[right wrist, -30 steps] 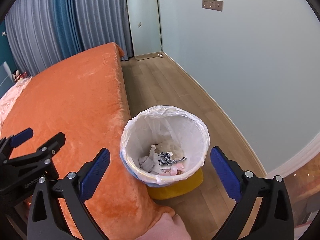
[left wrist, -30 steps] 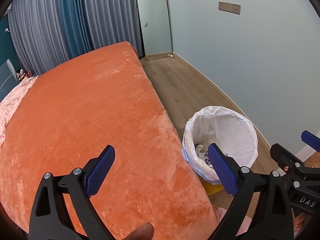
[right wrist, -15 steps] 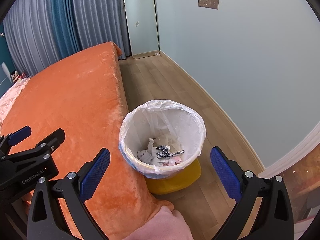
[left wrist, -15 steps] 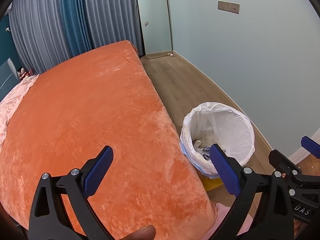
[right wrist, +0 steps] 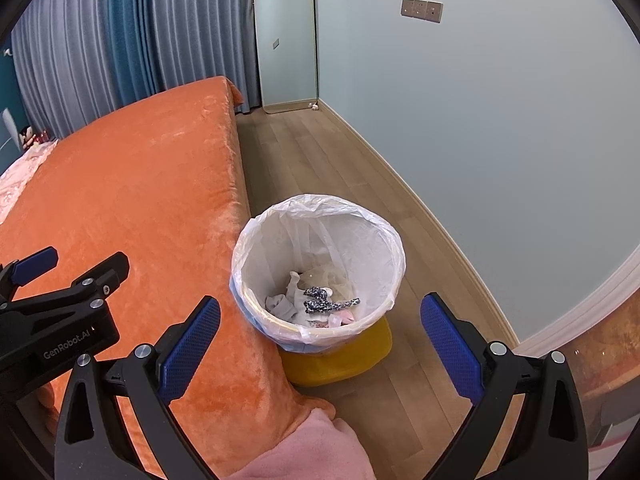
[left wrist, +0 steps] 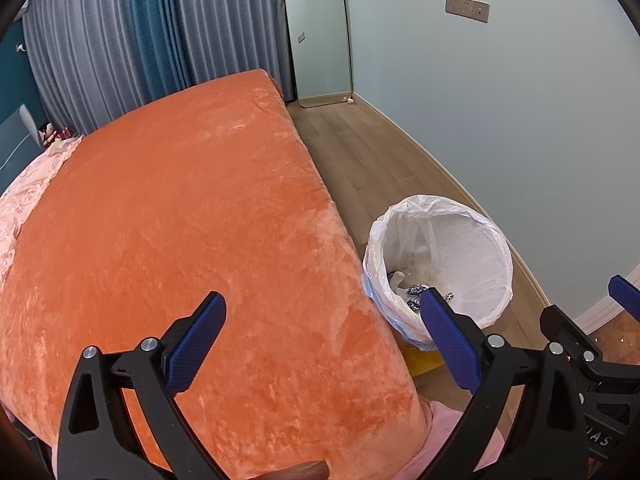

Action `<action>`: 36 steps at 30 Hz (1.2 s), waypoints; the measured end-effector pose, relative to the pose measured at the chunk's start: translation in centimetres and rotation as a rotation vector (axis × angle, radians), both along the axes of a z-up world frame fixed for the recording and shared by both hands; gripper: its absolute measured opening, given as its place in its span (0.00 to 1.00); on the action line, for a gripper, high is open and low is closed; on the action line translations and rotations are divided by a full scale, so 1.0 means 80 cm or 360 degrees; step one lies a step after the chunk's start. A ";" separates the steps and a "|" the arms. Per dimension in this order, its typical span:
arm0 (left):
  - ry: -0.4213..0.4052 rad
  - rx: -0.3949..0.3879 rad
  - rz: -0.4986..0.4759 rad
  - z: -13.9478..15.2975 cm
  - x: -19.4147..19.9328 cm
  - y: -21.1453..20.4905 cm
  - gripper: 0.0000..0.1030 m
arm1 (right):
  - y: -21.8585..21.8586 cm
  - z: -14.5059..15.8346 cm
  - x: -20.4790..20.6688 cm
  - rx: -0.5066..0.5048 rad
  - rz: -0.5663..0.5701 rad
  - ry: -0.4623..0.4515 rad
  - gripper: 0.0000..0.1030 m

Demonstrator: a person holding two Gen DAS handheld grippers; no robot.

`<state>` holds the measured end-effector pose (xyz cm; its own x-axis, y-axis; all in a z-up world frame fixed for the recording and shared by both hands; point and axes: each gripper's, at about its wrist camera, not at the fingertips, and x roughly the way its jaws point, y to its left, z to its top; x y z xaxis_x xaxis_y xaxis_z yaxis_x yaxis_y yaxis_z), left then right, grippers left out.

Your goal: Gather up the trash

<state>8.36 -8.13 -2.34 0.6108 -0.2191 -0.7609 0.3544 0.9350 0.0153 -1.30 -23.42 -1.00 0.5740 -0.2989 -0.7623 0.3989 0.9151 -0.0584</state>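
Observation:
A yellow trash bin (right wrist: 340, 364) lined with a white plastic bag (right wrist: 320, 216) stands on the wood floor against the bed's side. Crumpled white, pink and patterned trash (right wrist: 320, 304) lies inside it. The bin also shows in the left wrist view (left wrist: 476, 248). My right gripper (right wrist: 320, 340) is open and empty, held above and in front of the bin. My left gripper (left wrist: 324, 332) is open and empty, over the corner of the orange bed (left wrist: 180, 220), left of the bin.
The orange blanket covers the bed (right wrist: 120, 184). A pink sleeve (right wrist: 304, 448) shows at the bottom. A pale blue wall (right wrist: 480, 140) runs along the right, with a floor mirror (right wrist: 286, 40) and grey-blue curtains (right wrist: 100, 40) at the far end. A pink cloth (left wrist: 24, 200) lies at far left.
Both grippers have pulled back and up a little from the bin, which now looks smaller and farther. Both stay open and empty.

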 end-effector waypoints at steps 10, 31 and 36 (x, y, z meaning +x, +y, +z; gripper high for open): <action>0.0014 0.0054 0.0003 -0.009 0.002 -0.007 0.90 | -0.001 -0.008 0.004 -0.0023 0.0004 0.0034 0.93; 0.0029 0.0098 -0.0003 -0.023 0.002 -0.013 0.90 | -0.005 -0.023 0.009 -0.0019 0.0005 0.0077 0.93; 0.0026 0.0100 -0.0007 -0.023 0.002 -0.014 0.90 | -0.004 -0.023 0.009 -0.0019 0.0002 0.0076 0.93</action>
